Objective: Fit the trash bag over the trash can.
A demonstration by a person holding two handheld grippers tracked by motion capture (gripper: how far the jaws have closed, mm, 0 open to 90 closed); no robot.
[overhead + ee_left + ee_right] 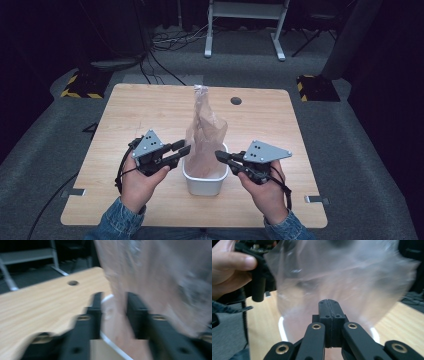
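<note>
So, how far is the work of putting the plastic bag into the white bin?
Done: the clear bag already stands with its lower part inside the white bin on the table.
In hand: the right tongs are shut at the bag's side; whether film is pinched cannot be told. The left tongs are open with film between the jaws.
Left: the bag rises tall above the rim, not yet spread over it.

We list: clear plastic bag, pinkish sheen; white tub; pale wood-grain table, one dark round hole; black jaws under grey plates; blue denim sleeves; grey carpet; yellow-black striped blocks.
</note>
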